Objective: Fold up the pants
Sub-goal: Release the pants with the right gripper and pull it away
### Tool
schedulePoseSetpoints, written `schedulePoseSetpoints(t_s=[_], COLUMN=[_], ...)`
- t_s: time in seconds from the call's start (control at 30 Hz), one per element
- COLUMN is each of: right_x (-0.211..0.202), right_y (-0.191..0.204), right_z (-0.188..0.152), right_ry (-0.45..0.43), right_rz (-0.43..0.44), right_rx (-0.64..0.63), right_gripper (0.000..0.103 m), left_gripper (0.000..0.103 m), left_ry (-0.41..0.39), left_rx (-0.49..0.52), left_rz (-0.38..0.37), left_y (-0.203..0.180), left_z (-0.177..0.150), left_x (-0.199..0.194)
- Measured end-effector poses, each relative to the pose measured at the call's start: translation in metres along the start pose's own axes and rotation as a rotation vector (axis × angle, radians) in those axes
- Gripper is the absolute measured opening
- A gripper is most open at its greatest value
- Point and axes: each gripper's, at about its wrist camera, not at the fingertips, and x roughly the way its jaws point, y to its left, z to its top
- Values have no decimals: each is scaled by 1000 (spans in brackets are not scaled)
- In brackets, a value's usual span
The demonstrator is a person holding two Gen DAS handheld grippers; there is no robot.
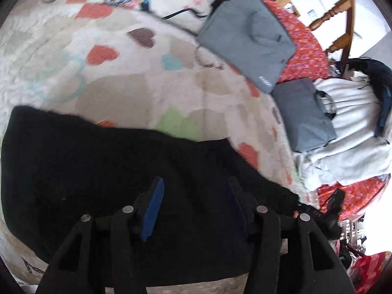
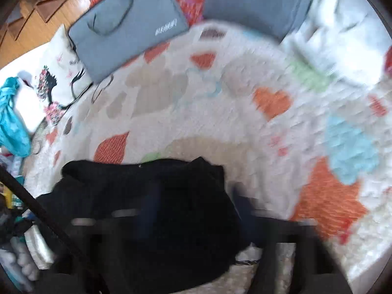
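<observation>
The black pants point(image 1: 103, 171) lie folded on a white blanket with coloured hearts point(image 1: 122, 78). In the left wrist view my left gripper point(image 1: 196, 183) hovers just above the pants with its blue-padded fingers point(image 1: 154, 205) spread wide and nothing between them. In the right wrist view the pants point(image 2: 152, 196) fill the lower middle, bunched into a dark heap. My right gripper point(image 2: 193, 196) is over them, badly blurred; its fingers look spread apart, with the dark cloth below and between them.
Two grey laptop bags point(image 1: 247, 36) point(image 1: 303, 115) lie at the far side on a red patterned sheet point(image 1: 303, 44). A white garment point(image 1: 352, 132) lies to the right, a wooden chair point(image 1: 338, 12) stands behind. A printed pillow point(image 2: 56, 83) and turquoise cloth point(image 2: 12, 120) are on the left.
</observation>
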Motion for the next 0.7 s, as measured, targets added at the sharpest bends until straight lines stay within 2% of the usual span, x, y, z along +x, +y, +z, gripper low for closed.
schedulePoseSetpoints(t_s=[0.03,0.07,0.1,0.17,0.23,0.27,0.3,0.33,0.43,0.5,0.57,0.63,0.7], right_x=[-4,-5,-7,-10,-15,-21,-28,-31,-24,-3,23,51,75], right_y=[-7,-14,-21,-33,-39,-38,-30,-20,38,88,131,168,197], right_z=[4,6,9,15,19,20,20,21,20,14,8,7,0], right_ry=[-18,-33,-54,-82,-103,-131,-172,-194,-188,-104,-13,65,113], right_rz=[15,-5,-68,-197,-247,-254,-252,-242,-131,27,157,225,230], right_rx=[37,51,56,91,151,173,167,143,-28,-159,-236,-297,-367], right_gripper=[15,14,14,15,26,39,45,45,46,46,46,46,46], left_gripper=[52,52,52,52,52,52,52,52,52,52,52,52,52], left_ry=[18,39,65,72,69,66,61,56,24,-7,-31,-46,-56], left_rx=[-20,-44,-79,-126,-138,-140,-146,-151,-135,-123,-123,-132,-142], left_rz=[18,38,50,13,-13,-20,-26,-32,-31,-24,-27,-41,-52], left_y=[9,19,29,40,44,45,46,47,42,38,37,39,41], left_z=[-1,-2,-4,-5,-4,-5,-5,-6,-5,-3,-1,1,4], left_x=[5,9,15,17,14,13,12,11,4,-2,-7,-13,-17])
